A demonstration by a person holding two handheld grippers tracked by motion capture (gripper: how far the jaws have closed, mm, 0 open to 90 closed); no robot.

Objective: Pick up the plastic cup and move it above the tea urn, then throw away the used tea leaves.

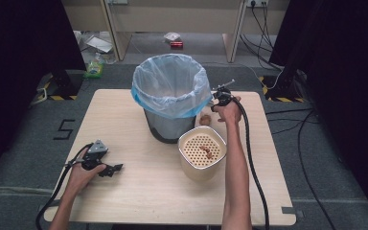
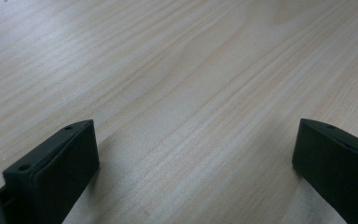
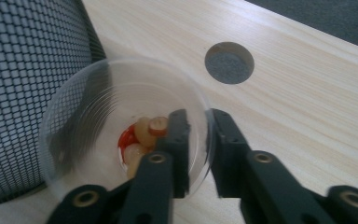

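A clear plastic cup (image 3: 88,126) stands on the table just right of the mesh bin (image 3: 23,79), with a few red and pale food scraps (image 3: 142,135) at its bottom. My right gripper (image 3: 199,122) is shut on the cup's rim, one jaw inside the wall and one outside. From above, the right gripper (image 1: 214,106) sits over the cup (image 1: 205,119) behind a cream perforated container (image 1: 202,151). The bin (image 1: 171,91) has a blue bag liner. My left gripper (image 1: 111,168) rests low at the table's front left, open and holding nothing, with bare wood between its jaws (image 2: 193,140).
A round cable hole (image 3: 229,62) pierces the table (image 1: 124,201) just beyond the cup. The cream container holds a small brown scrap (image 1: 209,153). The right gripper's cable (image 1: 254,167) trails along the forearm. Litter and wires lie on the floor behind the table.
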